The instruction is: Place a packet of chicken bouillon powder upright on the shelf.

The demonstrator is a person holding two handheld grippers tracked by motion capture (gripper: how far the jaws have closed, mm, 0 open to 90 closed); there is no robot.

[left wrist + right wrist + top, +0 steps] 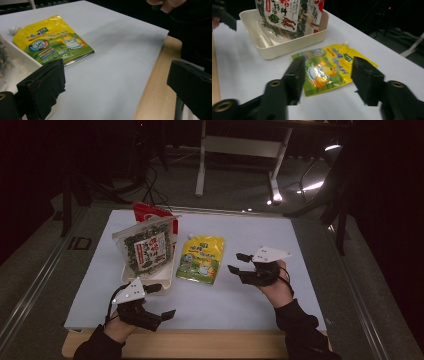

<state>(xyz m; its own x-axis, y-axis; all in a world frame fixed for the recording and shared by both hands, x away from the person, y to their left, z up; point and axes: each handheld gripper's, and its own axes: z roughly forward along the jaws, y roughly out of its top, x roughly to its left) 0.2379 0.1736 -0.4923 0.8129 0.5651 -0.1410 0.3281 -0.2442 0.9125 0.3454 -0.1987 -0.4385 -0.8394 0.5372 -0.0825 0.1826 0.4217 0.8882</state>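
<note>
Dim high view, dark room around a pale sheet (240, 295), bright glints on the far floor, glare on the yellow pouch (53, 40), near black jaws soft, perhaps motion blur, in both gripper views, faint shadows under the tray (284, 47)

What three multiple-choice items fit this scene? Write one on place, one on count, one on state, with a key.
1. Where does the yellow pouch lie?
A. in the tray
B. flat on the white sheet, right of the tray
C. on the floor

2. How many packets stand in the tray?
A. two
B. none
C. five

3. How is the left gripper?
A. shut on the pouch
B. shut on the tray
C. open, holding nothing

Key: B, it rests beside the tray; A, a dark-patterned packet and a red one behind; C, its jaws stand wide over bare sheet.
</note>
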